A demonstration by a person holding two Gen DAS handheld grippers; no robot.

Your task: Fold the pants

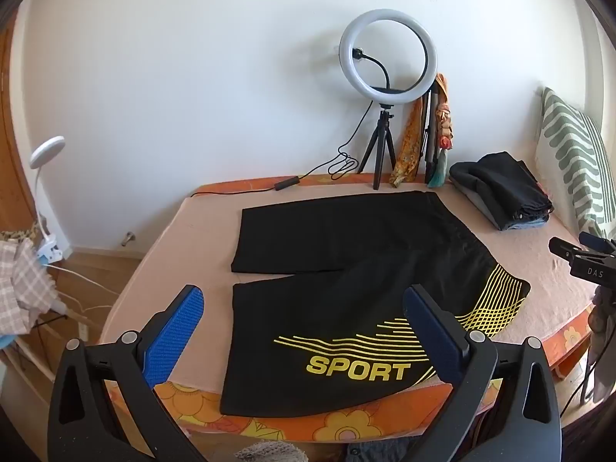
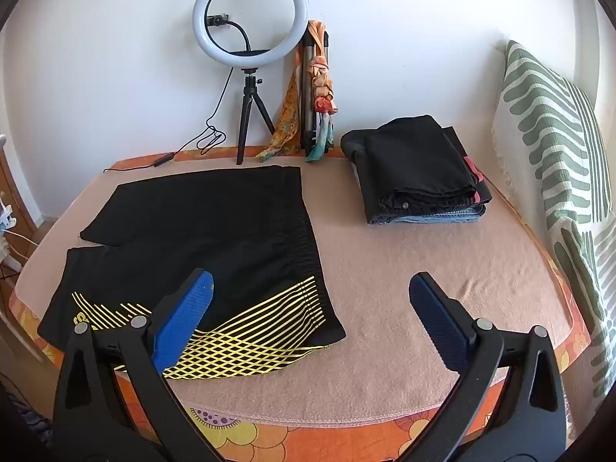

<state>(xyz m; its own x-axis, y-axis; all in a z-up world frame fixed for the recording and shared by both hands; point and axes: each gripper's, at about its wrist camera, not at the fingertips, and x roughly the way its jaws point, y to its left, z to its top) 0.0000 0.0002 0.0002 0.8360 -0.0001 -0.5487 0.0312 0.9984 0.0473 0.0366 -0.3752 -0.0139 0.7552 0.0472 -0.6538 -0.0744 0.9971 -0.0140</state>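
Nearest the cameras, both tools hung above the front edge of the bed with nothing between their blue pads. The left hand-held gripper (image 1: 304, 308) stood at its widest, its pads framing the near leg of the shorts. The right hand-held gripper (image 2: 311, 296) was equally wide, its left pad over the yellow mesh print at the waistband corner and its right pad over bare blanket.

Just beyond lay the black sport shorts (image 1: 346, 288), spread flat on the peach blanket (image 2: 404, 269) that covered the bed. In the left wrist view the hems pointed toward 9 o'clock and the waistband toward 3 o'clock. The near leg carried the yellow "SPORT" lettering and hung slightly over the floral mattress edge (image 1: 269, 423) at 6 o'clock. The far leg lay toward 12 o'clock, with a narrow gap between the two.

The cloth looked like thin, smooth synthetic: light, limp and probably slippery, so it would likely sag and slide rather than hold a crease. The printed area seemed a little stiffer. The gathered waistband corner and the hem corner of the near leg appeared the firmest places to pinch, one per tool, for laying one leg over the other.

Farther off, at 2 o'clock, sat a stack of folded clothes (image 2: 419, 169), well apart from the shorts. At 12 o'clock, against the wall, a ring light (image 2: 250, 11) stood on its tripod.
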